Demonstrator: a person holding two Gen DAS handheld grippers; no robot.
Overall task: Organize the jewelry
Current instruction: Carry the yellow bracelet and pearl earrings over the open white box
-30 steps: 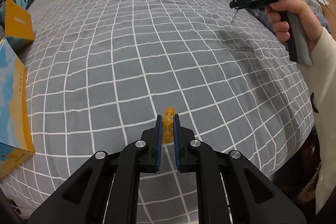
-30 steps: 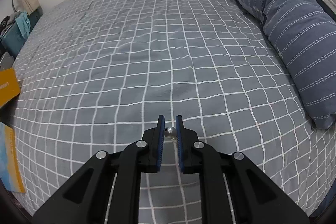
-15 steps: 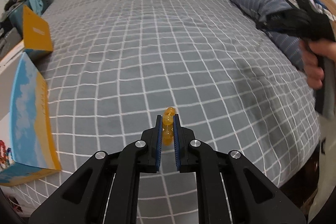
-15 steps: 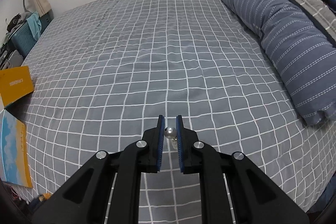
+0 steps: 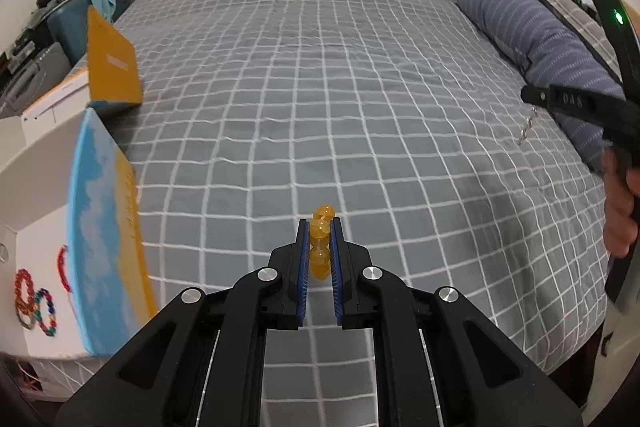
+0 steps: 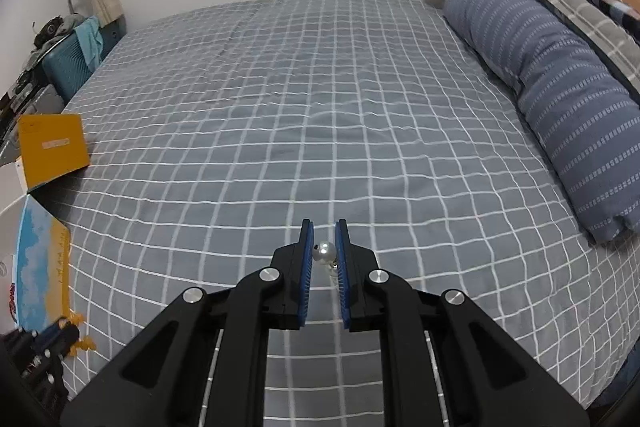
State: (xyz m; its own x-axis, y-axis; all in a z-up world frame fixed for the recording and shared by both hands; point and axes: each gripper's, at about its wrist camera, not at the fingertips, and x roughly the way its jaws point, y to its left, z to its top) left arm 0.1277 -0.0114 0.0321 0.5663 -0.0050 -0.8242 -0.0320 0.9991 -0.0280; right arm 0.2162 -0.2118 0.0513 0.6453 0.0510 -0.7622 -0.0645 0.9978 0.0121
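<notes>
Amber beads (image 5: 320, 247) sit pinched between the blue pads of the left tongs (image 5: 319, 259), a short string of round yellow-orange balls, one poking out just past the fingertips. These tongs hang above the near edge of a bed (image 5: 320, 87) covered in grey cloth with a white grid. To their left an open white box (image 5: 24, 195) rests at the bed's edge, its lid flap (image 5: 104, 239) printed blue and yellow and standing up; on the box's white floor lie beaded bracelets (image 5: 36, 303) in red and mixed colours. Farther back on the same side a second yellow flap (image 5: 112, 63) stands tilted. The right tongs (image 6: 323, 255) are clenched on a silvery pearl-like ball (image 6: 325, 251), with a thin bit of metal hanging just beneath it; in the left view a small pale chain (image 5: 528, 125) dangles from the tip of these tongs, which a hand (image 5: 622, 211) grips at the right edge, a green light glowing on the tool's body. A long blue striped pillow (image 6: 560, 95) lies along the right side of the bed. In the right view the left tongs show at the lower left corner, blurred, with the yellow beads beside them and the box close by.
</notes>
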